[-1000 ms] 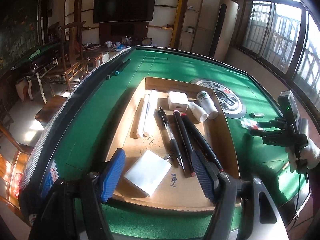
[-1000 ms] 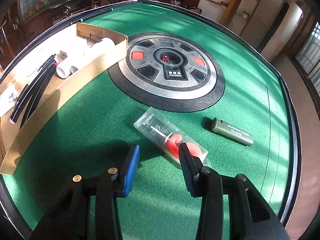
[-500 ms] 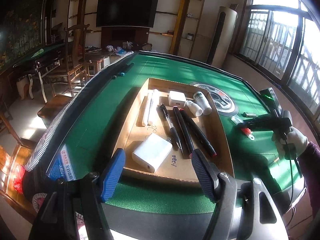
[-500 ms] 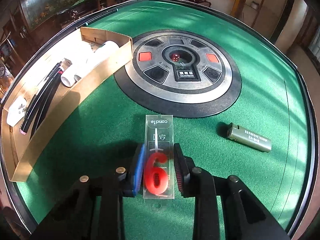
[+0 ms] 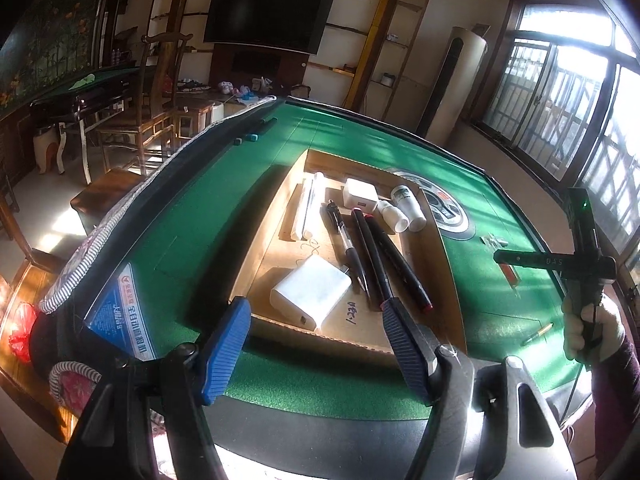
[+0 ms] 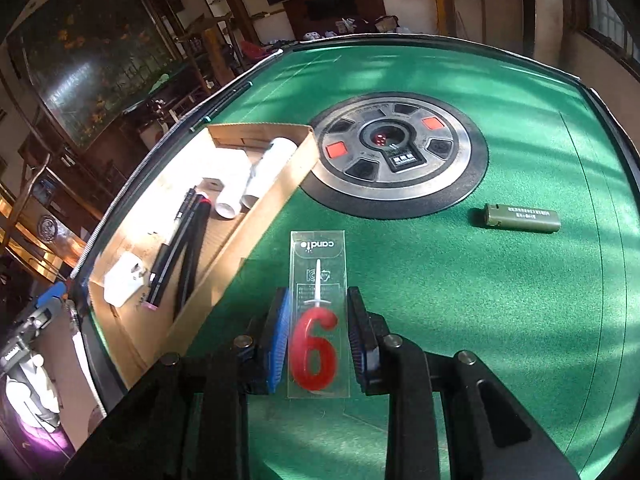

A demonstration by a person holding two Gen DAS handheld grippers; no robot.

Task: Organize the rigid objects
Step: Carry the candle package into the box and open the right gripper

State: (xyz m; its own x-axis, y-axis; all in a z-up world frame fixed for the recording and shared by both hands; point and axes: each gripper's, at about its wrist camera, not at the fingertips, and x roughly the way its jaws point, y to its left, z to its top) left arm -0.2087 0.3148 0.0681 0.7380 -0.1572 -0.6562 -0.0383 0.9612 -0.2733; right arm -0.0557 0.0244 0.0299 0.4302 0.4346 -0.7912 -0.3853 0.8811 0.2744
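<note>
My right gripper [image 6: 318, 332] is shut on a clear candle pack [image 6: 318, 280] with a red "6" candle, lifted above the green felt. In the left wrist view that gripper [image 5: 508, 264] hovers right of the cardboard tray [image 5: 444, 280]. The tray [image 6: 240, 236] holds a white charger [image 5: 312, 292], black pens [image 5: 376, 256], white tubes [image 5: 308, 208], a white adapter [image 5: 360, 194] and two white bottles [image 5: 404, 212]. My left gripper [image 5: 316, 344] is open and empty, raised at the table's near edge, short of the tray.
An olive-green lighter [image 6: 520, 218] lies on the felt right of the round centre console [image 6: 400, 160]. A thin brass pen [image 5: 538, 334] lies near the right table edge. Chairs and a side table [image 5: 132, 120] stand beyond the left rim.
My right gripper turned square to the candle pack, closed on it and lifted it. My left gripper pulled back and up from the tray toward the table's near edge.
</note>
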